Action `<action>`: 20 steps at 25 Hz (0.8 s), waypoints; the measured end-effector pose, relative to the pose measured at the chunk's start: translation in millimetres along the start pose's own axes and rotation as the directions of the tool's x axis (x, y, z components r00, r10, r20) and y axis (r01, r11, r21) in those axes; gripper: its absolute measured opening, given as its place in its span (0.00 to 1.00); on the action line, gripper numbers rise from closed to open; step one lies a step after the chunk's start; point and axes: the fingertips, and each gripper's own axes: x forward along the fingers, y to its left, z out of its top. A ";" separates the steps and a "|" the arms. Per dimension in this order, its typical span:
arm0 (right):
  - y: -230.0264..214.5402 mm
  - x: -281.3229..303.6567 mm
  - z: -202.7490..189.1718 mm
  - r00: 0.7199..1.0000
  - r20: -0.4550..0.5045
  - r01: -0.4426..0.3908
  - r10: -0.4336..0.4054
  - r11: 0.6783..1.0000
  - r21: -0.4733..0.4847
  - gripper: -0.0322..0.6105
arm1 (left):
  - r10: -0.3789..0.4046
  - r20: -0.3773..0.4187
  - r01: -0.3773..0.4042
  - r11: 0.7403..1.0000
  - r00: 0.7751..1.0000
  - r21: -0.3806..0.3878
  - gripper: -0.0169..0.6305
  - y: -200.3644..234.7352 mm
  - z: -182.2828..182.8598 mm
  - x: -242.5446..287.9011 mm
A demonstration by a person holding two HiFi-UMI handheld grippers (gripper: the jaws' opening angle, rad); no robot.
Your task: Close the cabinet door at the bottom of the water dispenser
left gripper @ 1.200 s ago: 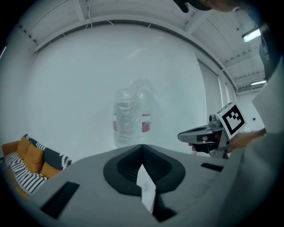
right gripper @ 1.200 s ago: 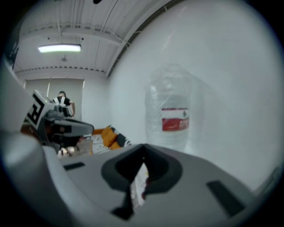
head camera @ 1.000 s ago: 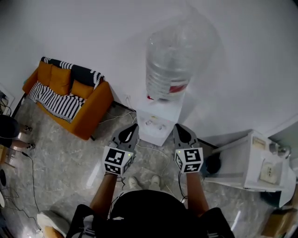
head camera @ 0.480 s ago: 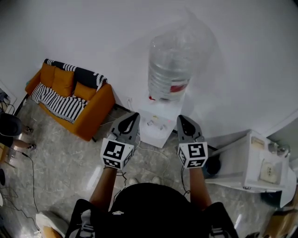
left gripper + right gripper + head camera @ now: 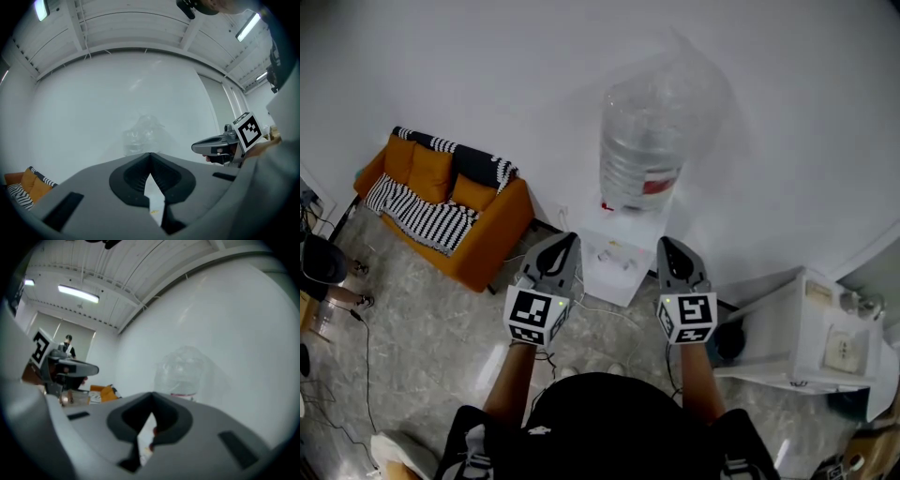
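Note:
The white water dispenser stands against the wall with a big clear bottle on top. I see it from above, so its bottom cabinet door is hidden. My left gripper is raised at the dispenser's left side, jaws shut and empty. My right gripper is level with it at the dispenser's right side, also shut and empty. In the left gripper view the shut left gripper points level at the faint bottle. In the right gripper view the shut right gripper points at the bottle.
An orange sofa with a striped blanket stands left of the dispenser. A white cabinet and a black round object are at the right. Cables run over the marble floor.
Both grippers have risen side by side, from beside the dispenser's lower front to level with its top. Their jaws stayed shut.

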 end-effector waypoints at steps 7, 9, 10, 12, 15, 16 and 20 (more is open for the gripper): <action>4.9 1.0 0.5 1.000 0.004 -0.019 0.019 1.000 0.010 0.10 | 0.007 -0.003 -0.007 1.000 1.000 0.008 0.04 1.7 0.1 -1.2; 7.4 0.6 -0.1 1.000 0.004 -0.024 0.024 1.000 0.010 0.10 | 0.005 -0.002 -0.005 1.000 1.000 0.005 0.04 0.8 -0.5 -1.9; 8.5 0.2 -0.4 1.000 0.003 -0.027 0.026 1.000 0.011 0.10 | 0.003 -0.001 -0.003 1.000 1.000 0.005 0.04 -0.3 -0.4 -2.2; 10.1 -0.2 -1.4 1.000 0.002 -0.031 0.031 0.999 0.012 0.10 | 0.000 0.001 0.000 1.000 1.000 0.005 0.04 -2.1 -0.3 -1.8; 11.6 0.7 -2.6 0.999 0.001 -0.034 0.034 0.999 0.015 0.10 | 0.000 0.001 0.000 1.000 1.000 0.004 0.04 -2.3 -1.2 -0.6; 12.1 1.2 -2.9 0.999 0.000 -0.036 0.036 0.999 0.016 0.10 | 0.001 -0.001 -0.001 1.000 1.000 0.003 0.04 -1.9 -1.6 -0.5; 12.2 2.5 -5.0 0.999 -0.002 -0.040 0.040 0.999 0.023 0.10 | 0.005 -0.004 -0.005 1.000 1.000 0.000 0.04 -0.5 -2.5 -0.3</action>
